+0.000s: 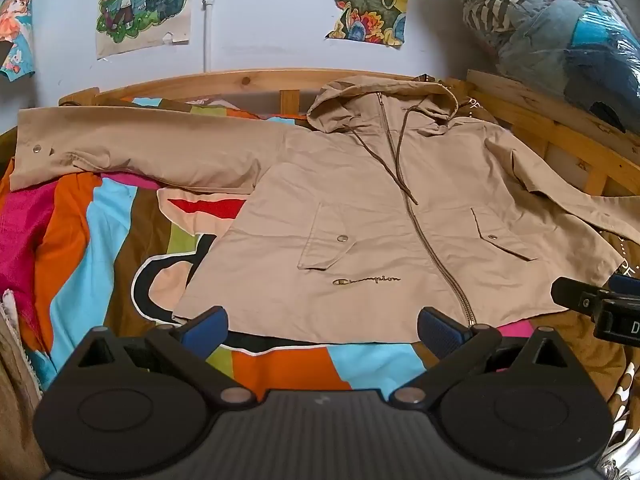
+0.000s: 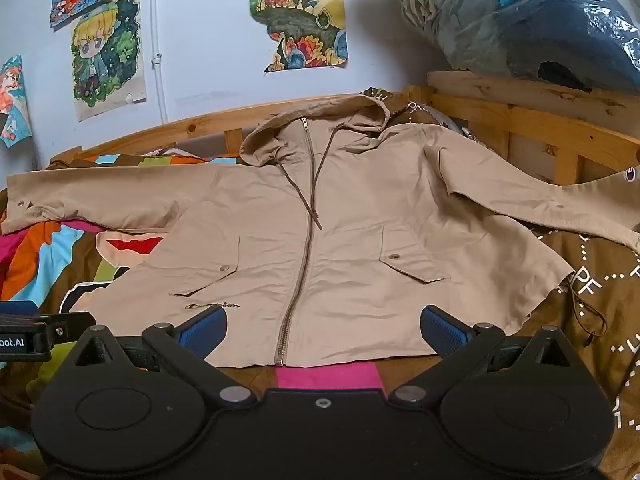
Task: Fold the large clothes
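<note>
Across the bed [image 1: 100, 240] a tan jacket [image 1: 360, 220] lies flat, zipped, sleeves outspread (folding not yet begun), while left tool [image 1: 322, 330] and right tool [image 2: 324, 330] hover at its hem, wide open and empty, so the next move likely calls for gripping a sleeve.

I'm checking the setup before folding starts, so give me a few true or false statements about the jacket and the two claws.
1. The jacket lies front side up with its zipper closed. True.
2. Both sleeves are already folded across the chest. False: the sleeves are spread out to the sides.
3. The left claw is open and holds nothing. True.
4. The right claw is clamped on the hood. False: it is open near the hem; the hood lies at the far end.
5. The jacket lies on a plain white sheet. False: the bedcover is multicoloured.
</note>
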Demonstrator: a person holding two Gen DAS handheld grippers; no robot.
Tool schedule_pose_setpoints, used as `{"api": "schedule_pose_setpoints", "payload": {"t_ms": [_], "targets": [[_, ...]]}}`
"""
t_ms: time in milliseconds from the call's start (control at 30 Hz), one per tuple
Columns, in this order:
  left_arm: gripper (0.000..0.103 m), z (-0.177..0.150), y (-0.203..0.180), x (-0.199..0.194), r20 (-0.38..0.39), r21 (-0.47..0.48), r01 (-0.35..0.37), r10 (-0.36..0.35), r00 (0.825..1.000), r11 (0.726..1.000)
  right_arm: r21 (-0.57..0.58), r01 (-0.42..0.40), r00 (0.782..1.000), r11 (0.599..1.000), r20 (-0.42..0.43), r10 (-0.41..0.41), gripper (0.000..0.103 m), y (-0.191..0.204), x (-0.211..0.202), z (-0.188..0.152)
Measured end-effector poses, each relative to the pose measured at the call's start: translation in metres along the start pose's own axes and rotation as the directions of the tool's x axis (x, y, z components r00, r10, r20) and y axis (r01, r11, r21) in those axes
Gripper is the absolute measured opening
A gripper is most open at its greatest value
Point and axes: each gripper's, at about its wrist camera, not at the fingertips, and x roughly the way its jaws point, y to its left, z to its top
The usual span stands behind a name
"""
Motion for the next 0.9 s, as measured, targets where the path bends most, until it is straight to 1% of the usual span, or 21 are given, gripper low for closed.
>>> {"api": "schedule_pose_setpoints", "payload": {"t_ms": [433, 567, 900], "targets": [[0.102, -0.0004, 0.0004, 0.0009, -0.004, -0.001, 0.002, -0.002, 1.000, 1.000, 0.002, -0.003, 1.000, 1.000, -0.006, 0.003, 0.102, -0.0013, 0.0011, 0.0025], [0.102, -0.0008, 0.0001, 0.0009, -0.004, -0.001, 0.002, -0.002, 1.000, 1.000, 0.000, -0.004, 1.000, 1.000, -0.010, 0.004, 0.102, 0.0004, 0.0027, -0.0040], [0.102, -0.0008, -0.0007, 0.0011, -0.005, 0.000, 0.001, -0.001, 1.000, 1.000, 0.001, -0.005, 1.000, 1.000, -0.012, 0.005, 0.102, -0.0002, 0.0029, -0.0024]]}}
